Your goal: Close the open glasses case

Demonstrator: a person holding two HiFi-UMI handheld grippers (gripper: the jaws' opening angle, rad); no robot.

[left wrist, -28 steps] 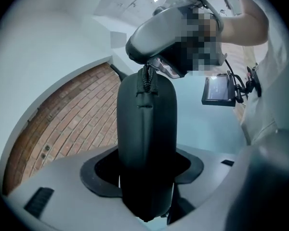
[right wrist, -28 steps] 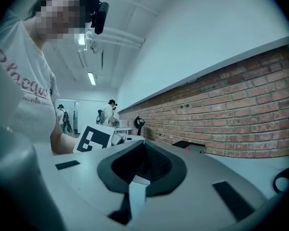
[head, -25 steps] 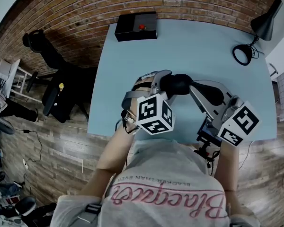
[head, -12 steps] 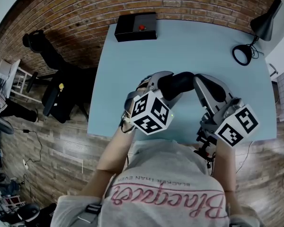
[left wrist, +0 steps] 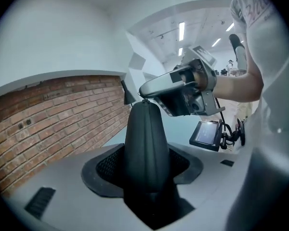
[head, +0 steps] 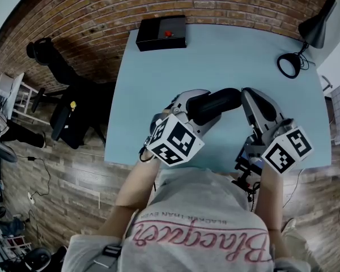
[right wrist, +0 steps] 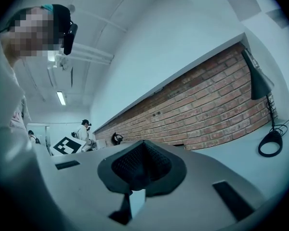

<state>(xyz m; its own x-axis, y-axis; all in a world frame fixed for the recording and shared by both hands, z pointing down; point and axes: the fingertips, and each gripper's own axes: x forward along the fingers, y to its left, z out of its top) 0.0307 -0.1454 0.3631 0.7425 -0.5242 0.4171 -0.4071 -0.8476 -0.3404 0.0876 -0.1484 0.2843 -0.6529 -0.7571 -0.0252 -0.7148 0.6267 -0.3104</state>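
Note:
The black glasses case [head: 215, 103] hangs above the light blue table [head: 153, 78], lying roughly level between my two grippers. My left gripper [head: 187, 107] is shut on its left end. In the left gripper view the case [left wrist: 144, 143] stands out from between the jaws of the left gripper [left wrist: 144, 170]; a seam runs along the case and it looks closed. My right gripper [head: 250, 100] sits just past the case's far end, and the left gripper view shows the right gripper [left wrist: 178, 93] there too. In its own view the right gripper [right wrist: 140, 172] has its pads together with nothing between them.
A black box with a red button [head: 161, 32] stands at the table's far edge. A black desk lamp [head: 316, 28] and its ring-shaped base [head: 289, 66] are at the far right. A black chair [head: 65, 103] stands on the wooden floor to the left.
The left gripper has rolled and its marker cube has dropped toward the lower left. The case has swung out to the right, and the right gripper has shifted right.

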